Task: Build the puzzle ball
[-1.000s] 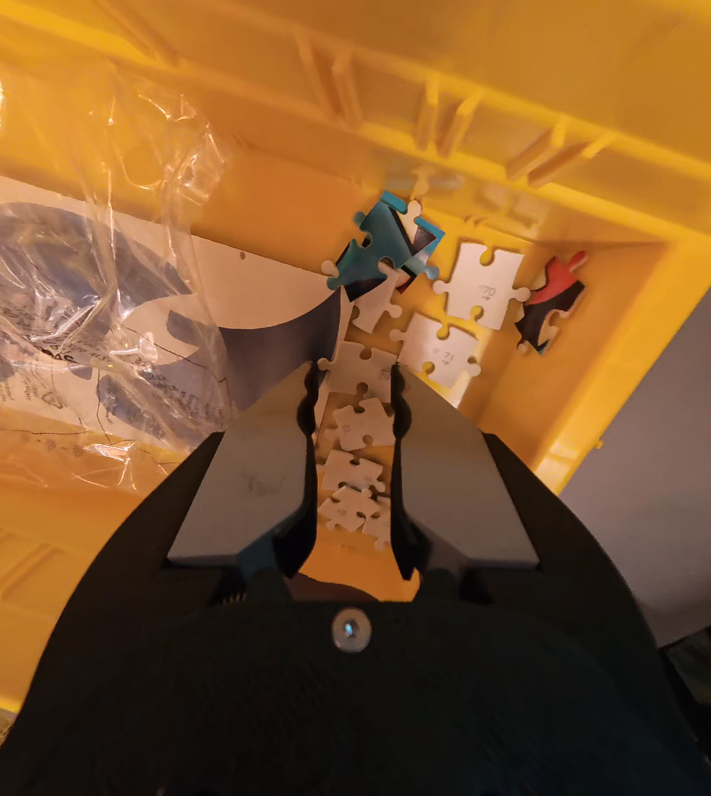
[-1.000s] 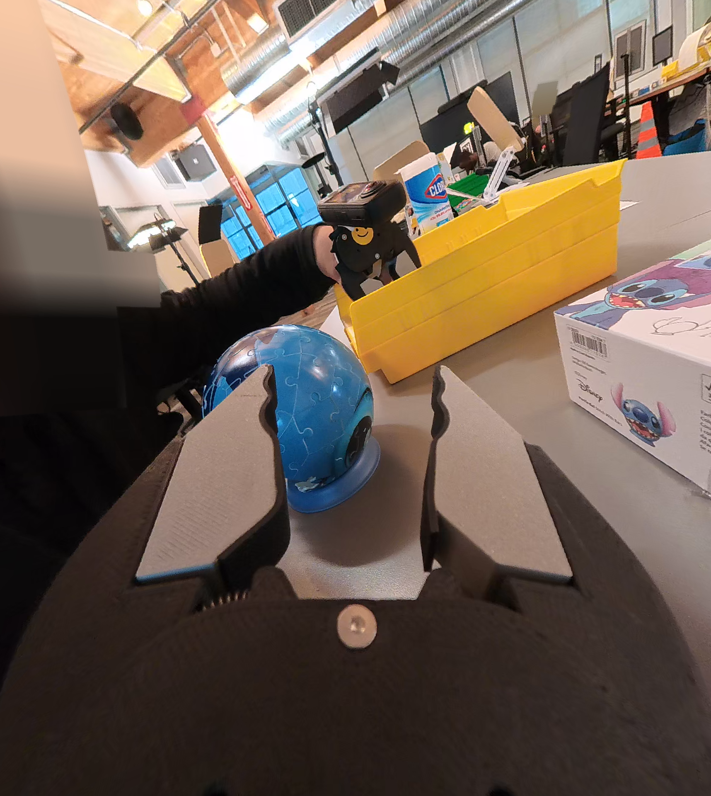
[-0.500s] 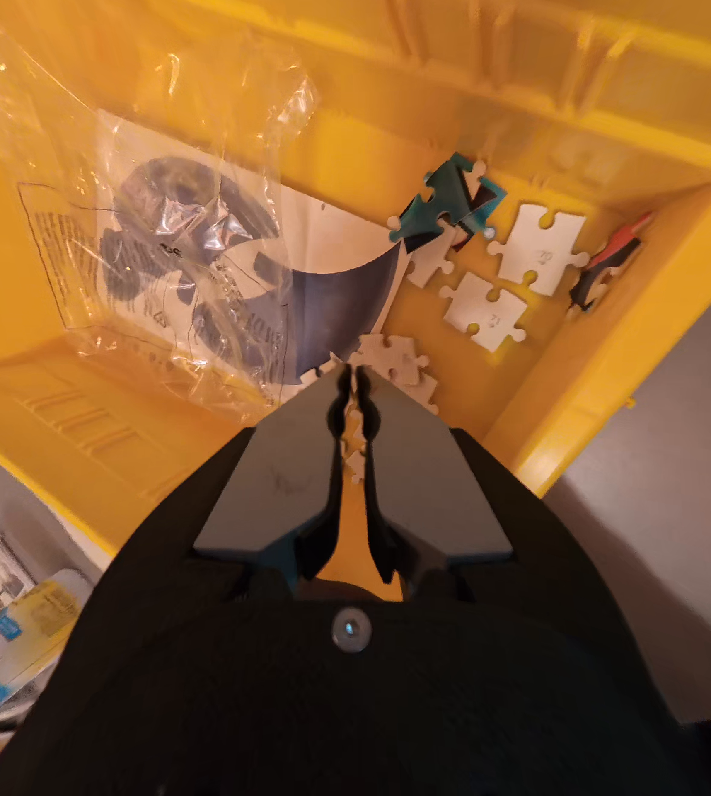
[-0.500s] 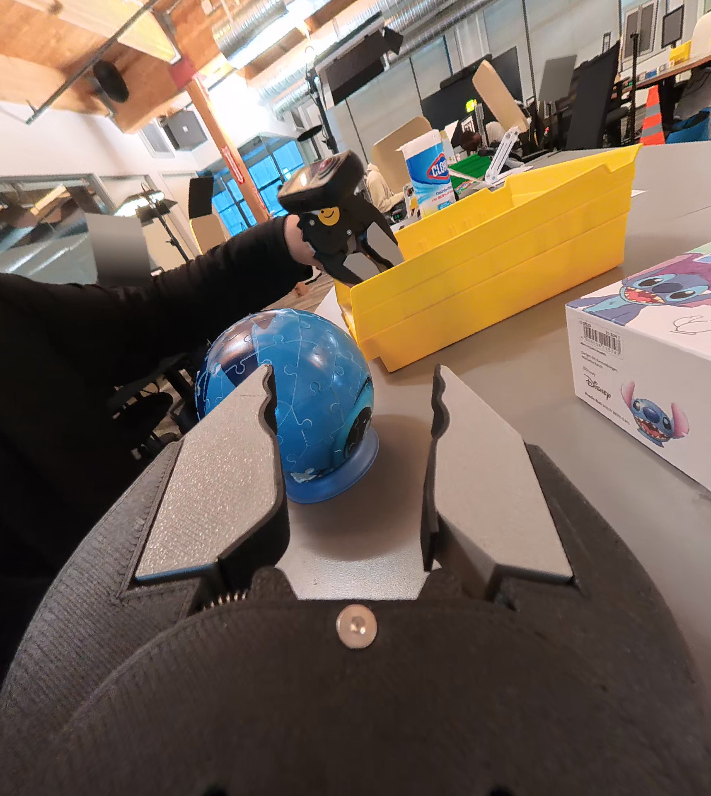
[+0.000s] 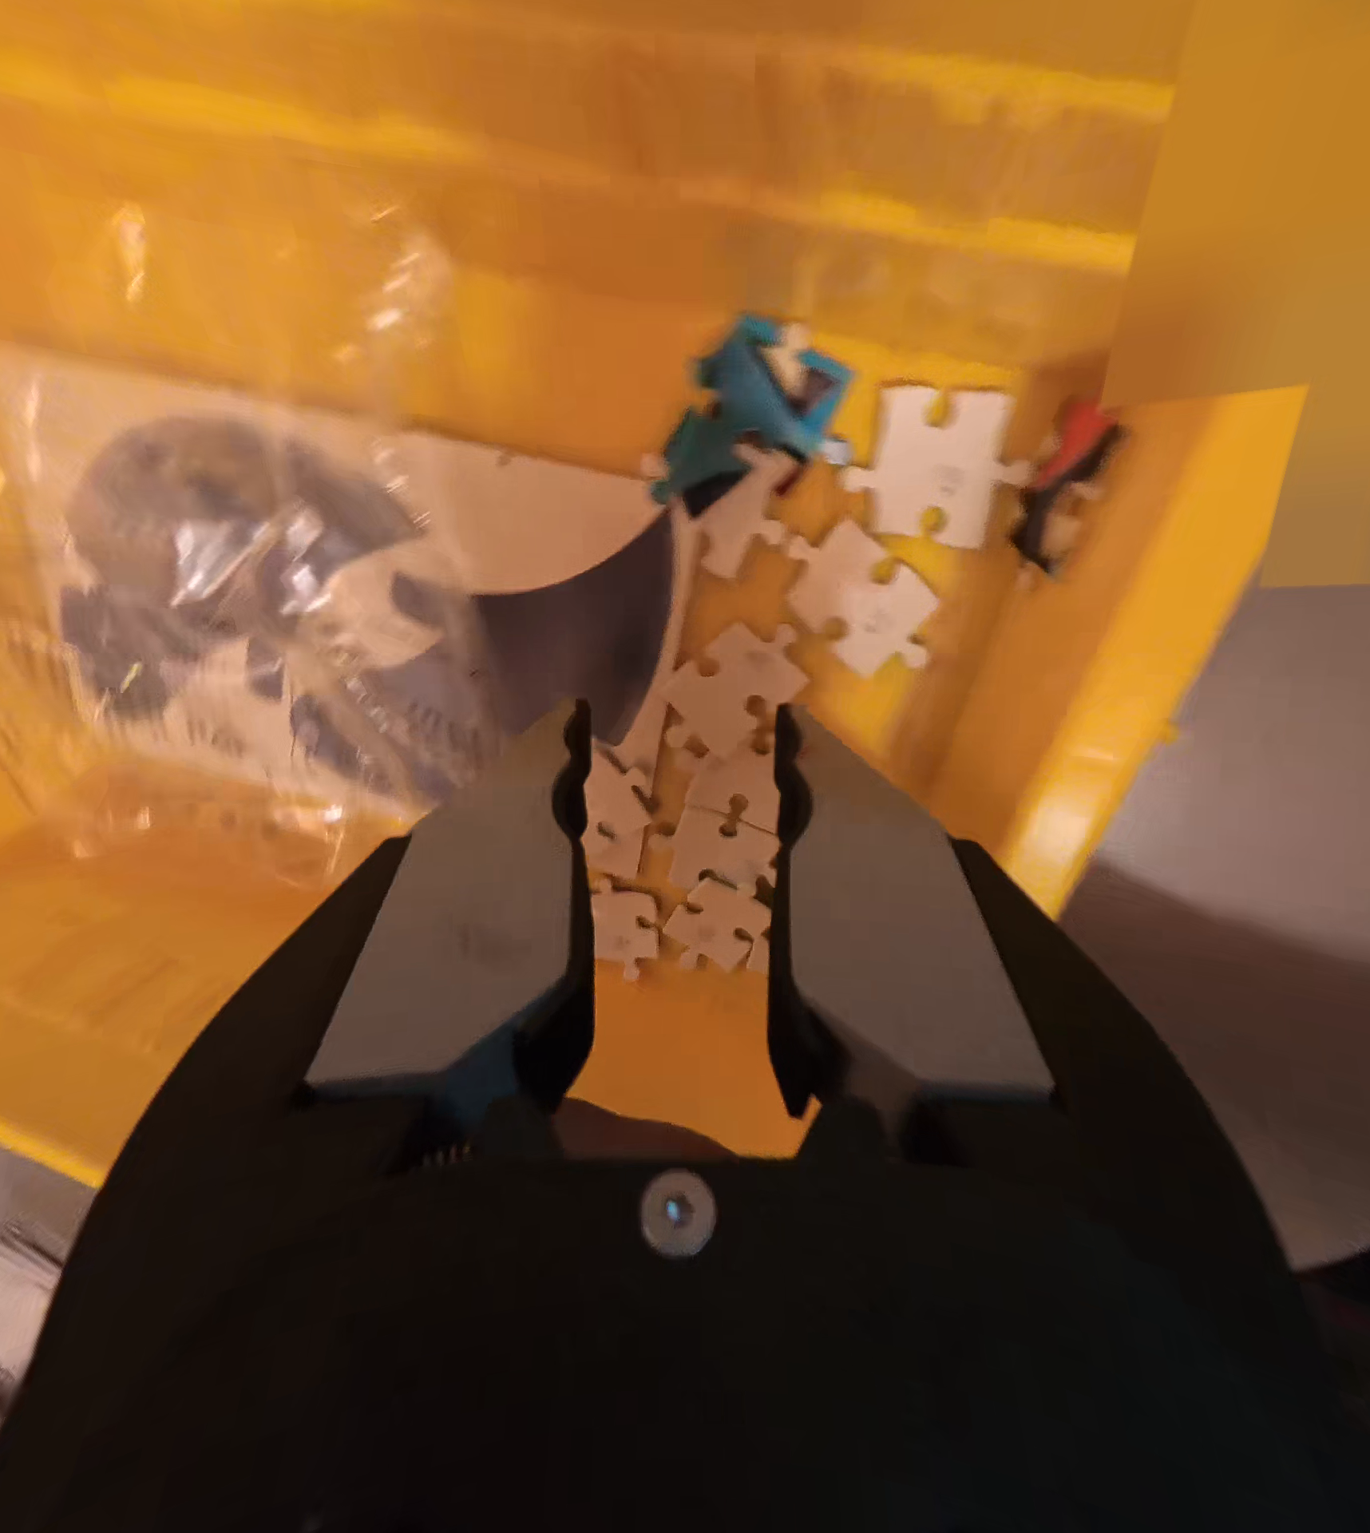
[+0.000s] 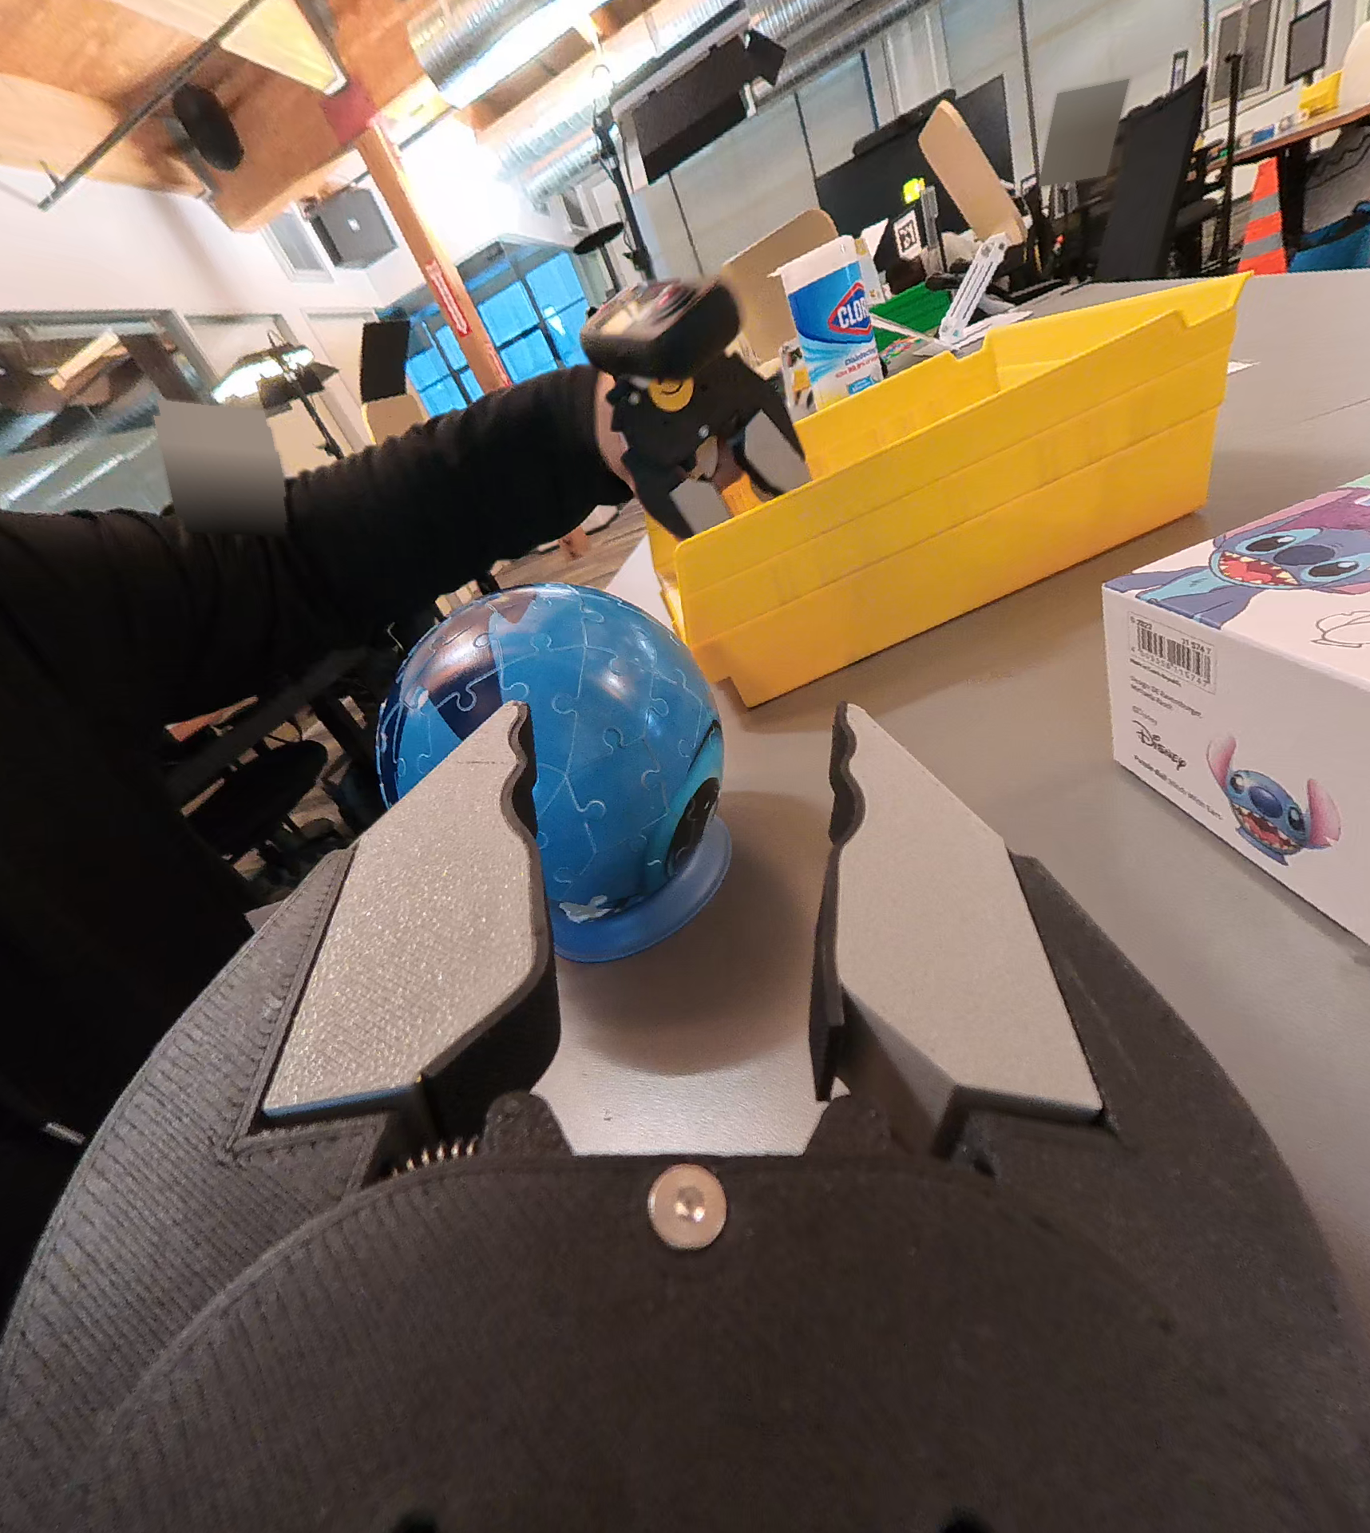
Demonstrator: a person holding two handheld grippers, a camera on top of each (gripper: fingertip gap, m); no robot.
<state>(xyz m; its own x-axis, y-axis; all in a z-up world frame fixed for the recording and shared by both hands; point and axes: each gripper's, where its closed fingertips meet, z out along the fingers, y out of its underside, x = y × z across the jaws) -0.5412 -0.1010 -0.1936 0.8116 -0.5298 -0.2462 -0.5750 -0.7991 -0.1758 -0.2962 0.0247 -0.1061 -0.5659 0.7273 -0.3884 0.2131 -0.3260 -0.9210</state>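
My left gripper [image 5: 682, 722] is open and empty, pointing down into the yellow bin [image 5: 1121, 664]. A cluster of white-backed puzzle pieces [image 5: 715, 838] lies on the bin floor between its fingers. More loose pieces lie beyond: a teal one [image 5: 748, 415], two white ones [image 5: 939, 473] and a red and black one [image 5: 1071, 464]. This view is blurred. My right gripper [image 6: 682, 730] is open and empty, low over the grey table. The blue puzzle ball [image 6: 607, 705] stands on its blue stand [image 6: 665, 904] just beyond its left finger. The left gripper [image 6: 736, 498] shows at the bin's near end.
A clear plastic bag with a printed leaflet [image 5: 250, 539] fills the bin's left part. The white puzzle box [image 6: 1287, 705] lies at the right of the table. A wipes canister [image 6: 831, 332] stands behind the yellow bin [image 6: 955, 514]. A person's black sleeve [image 6: 167, 622] is at left. The gap from one gripper's tips to the other's is roughly 30 cm.
My left gripper closed almost fully while pulling back, then opened wider and came down nearer the white pieces again. My right gripper stays open by the ball.
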